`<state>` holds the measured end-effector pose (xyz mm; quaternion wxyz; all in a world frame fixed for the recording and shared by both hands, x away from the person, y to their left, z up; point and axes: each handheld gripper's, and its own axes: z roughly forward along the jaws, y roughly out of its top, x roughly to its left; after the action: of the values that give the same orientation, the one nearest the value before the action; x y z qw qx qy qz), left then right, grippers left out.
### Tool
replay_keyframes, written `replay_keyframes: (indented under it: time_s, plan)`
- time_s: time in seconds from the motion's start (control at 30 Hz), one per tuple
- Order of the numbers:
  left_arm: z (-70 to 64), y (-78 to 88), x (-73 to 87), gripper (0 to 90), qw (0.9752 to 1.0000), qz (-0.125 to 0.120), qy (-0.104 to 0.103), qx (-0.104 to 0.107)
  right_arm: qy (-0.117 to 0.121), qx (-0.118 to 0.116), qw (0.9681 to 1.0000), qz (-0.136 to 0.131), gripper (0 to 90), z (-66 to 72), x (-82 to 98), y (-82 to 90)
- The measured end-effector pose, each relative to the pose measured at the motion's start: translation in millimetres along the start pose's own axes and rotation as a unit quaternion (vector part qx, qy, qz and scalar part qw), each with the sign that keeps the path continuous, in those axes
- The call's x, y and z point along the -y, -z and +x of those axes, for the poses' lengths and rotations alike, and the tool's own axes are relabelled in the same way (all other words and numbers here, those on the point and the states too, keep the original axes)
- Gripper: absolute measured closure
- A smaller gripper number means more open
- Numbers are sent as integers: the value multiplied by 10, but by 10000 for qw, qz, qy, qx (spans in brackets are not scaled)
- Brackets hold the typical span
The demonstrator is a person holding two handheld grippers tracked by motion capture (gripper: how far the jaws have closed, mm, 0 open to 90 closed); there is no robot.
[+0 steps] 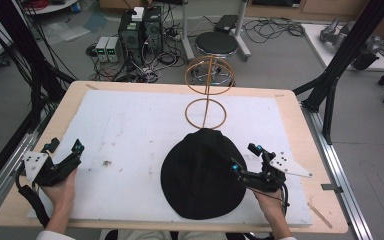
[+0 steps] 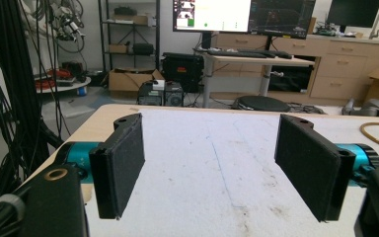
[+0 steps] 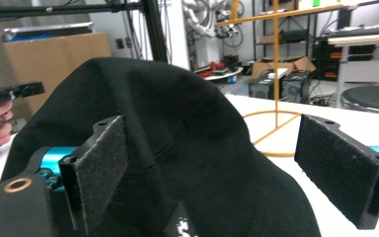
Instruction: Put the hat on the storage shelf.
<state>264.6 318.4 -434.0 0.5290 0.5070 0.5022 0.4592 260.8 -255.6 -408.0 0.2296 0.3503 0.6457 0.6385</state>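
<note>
Table point(image 1: 300, 150), light wood top, carrying a white foam mat point(image 1: 130, 130) that covers most of its surface; the mat bears scattered dark scuffs. Black hat point(image 1: 202, 175), soft fabric, lying crown-up on the mat right of centre, toward the near edge; its far edge reaches the base ring of the stand. In the right gripper view the hat point(image 3: 177, 148) rises as a dark dome directly ahead of the jaws, with a small white mark on the fabric at the bottom edge. Stand point(image 1: 207, 90), thin orange-brown wire, upright post with one ring flat on the mat and a larger ring higher up, placed at the far middle of the mat. Right gripper point(image 1: 244, 159), held in the person's right hand just beside the hat's right edge; jaws spread wide, the left-hand pad close over the fabric, nothing clamped between them. Left gripper point(image 1: 65, 147), held in the left hand at the mat's near left, well apart from the hat; jaws likewise wide apart over bare mat, holding nothing.
</note>
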Motion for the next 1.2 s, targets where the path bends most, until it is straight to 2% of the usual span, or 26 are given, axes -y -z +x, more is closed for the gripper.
replay_keyframes:
  time_s: [0.37,0.67,1.0,1.2]
  plan:
    - [5,-7,2,274,10000,12,-24,3,46,-417,9984,374,127,20,36,-185]
    - [4,-13,4,275,10000,41,-21,28,113,-674,9957,628,169,53,61,-248]
    - [9,-24,9,276,10000,58,-29,39,233,-853,9916,939,198,94,110,-311]
    - [5,-30,12,280,10000,57,-27,56,250,-836,9899,1117,256,99,140,-339]
